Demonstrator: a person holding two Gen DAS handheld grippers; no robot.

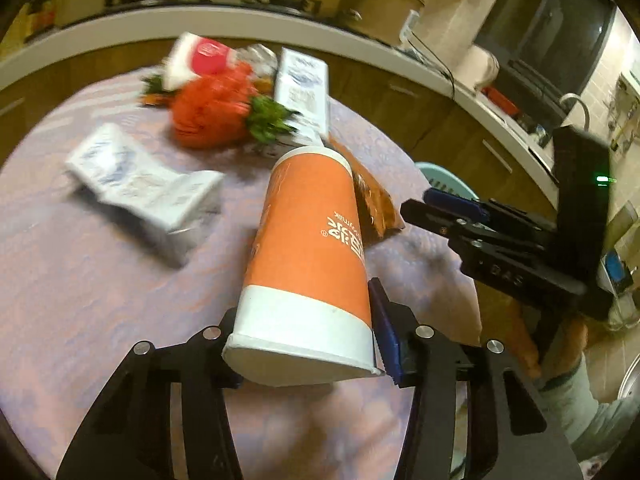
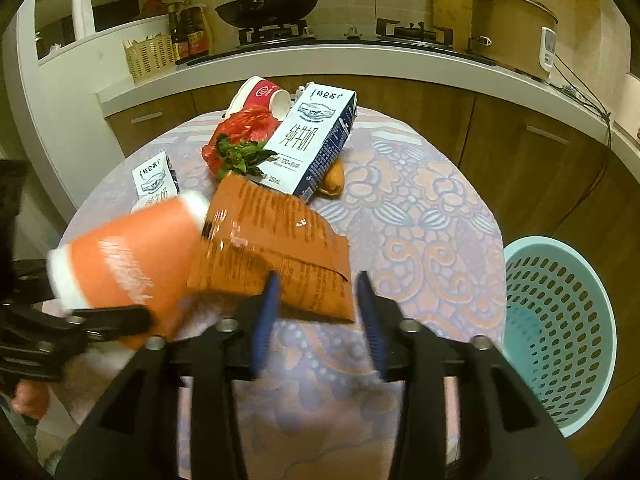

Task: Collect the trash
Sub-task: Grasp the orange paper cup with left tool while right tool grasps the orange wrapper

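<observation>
Left claw grips the orange cup; open right claw straddles the wrapper.

Wok, rice cooker, microwave.

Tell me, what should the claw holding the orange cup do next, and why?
Probably carry it to the right, toward the teal basket. The left claw is shut on the orange cup, lifted off the round table, and the basket stands beside the table's right edge. The right claw is open.
</observation>
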